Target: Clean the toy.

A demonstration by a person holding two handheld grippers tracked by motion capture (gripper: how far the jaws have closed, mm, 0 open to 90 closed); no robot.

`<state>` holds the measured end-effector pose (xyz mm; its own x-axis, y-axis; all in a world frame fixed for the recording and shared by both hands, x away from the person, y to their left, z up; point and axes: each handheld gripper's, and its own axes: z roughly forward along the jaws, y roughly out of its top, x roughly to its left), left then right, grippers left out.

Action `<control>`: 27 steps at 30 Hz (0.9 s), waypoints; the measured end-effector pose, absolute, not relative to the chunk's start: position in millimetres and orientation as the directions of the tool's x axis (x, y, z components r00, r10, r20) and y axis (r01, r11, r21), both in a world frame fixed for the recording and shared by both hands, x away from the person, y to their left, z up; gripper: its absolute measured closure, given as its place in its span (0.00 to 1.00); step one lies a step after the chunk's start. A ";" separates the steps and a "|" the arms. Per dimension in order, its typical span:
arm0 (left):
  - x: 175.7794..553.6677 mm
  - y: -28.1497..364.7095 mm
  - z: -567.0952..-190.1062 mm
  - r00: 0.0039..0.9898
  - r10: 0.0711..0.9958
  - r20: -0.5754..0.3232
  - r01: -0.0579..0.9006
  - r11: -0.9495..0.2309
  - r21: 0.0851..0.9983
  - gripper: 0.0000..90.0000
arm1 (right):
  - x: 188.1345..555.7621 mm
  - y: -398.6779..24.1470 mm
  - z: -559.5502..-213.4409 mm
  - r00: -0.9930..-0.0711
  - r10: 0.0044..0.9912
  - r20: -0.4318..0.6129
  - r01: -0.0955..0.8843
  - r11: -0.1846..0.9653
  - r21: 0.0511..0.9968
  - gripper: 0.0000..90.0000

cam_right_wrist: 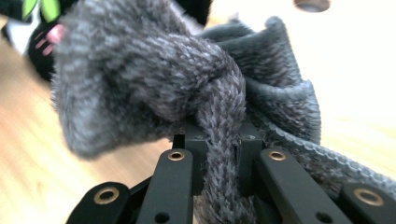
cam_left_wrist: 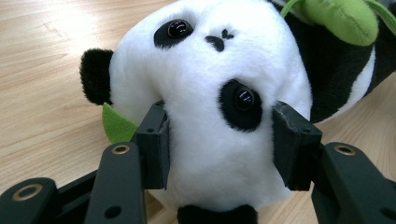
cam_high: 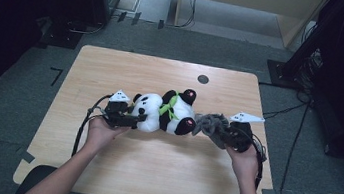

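Observation:
A black-and-white plush panda (cam_high: 165, 112) with a green leaf lies on its side in the middle of the wooden table (cam_high: 149, 175), head toward the left. My left gripper (cam_high: 133, 118) is shut on the panda's head (cam_left_wrist: 219, 107), its pads (cam_left_wrist: 156, 144) pressing into the white plush on both sides. At the panda's feet, my right gripper (cam_high: 218, 131) is shut on a grey knitted cloth (cam_high: 209, 123). In the right gripper view the grey cloth (cam_right_wrist: 154, 79) bunches above the jaws, with one fold pinched between the pads (cam_right_wrist: 194, 154).
A small dark round grommet (cam_high: 203, 79) sits in the table near its far edge. Cables trail from both grippers over the table's sides. Dark equipment and stands surround the table on the carpeted floor (cam_high: 5, 80).

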<state>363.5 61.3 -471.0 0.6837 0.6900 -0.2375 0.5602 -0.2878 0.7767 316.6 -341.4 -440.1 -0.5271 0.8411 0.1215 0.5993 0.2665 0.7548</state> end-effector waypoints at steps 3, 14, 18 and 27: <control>363.0 61.5 -471.5 0.684 0.690 -0.237 0.558 -0.286 0.779 0.51 | 326.1 -346.8 -438.1 -0.507 0.851 0.136 0.594 0.231 0.770 0.90; 362.4 61.4 -472.0 0.679 0.693 -0.242 0.559 -0.275 0.782 0.50 | 362.4 -363.2 -446.4 -0.436 0.884 0.170 0.630 0.165 0.759 0.90; 362.2 61.9 -471.9 0.685 0.690 -0.234 0.553 -0.284 0.783 0.49 | 373.8 -370.4 -454.4 -0.398 0.899 0.184 0.651 0.134 0.748 0.90; 360.8 61.5 -471.0 0.687 0.689 -0.230 0.552 -0.290 0.782 0.48 | 390.3 -374.4 -481.7 -0.344 0.923 0.174 0.705 0.132 0.697 0.89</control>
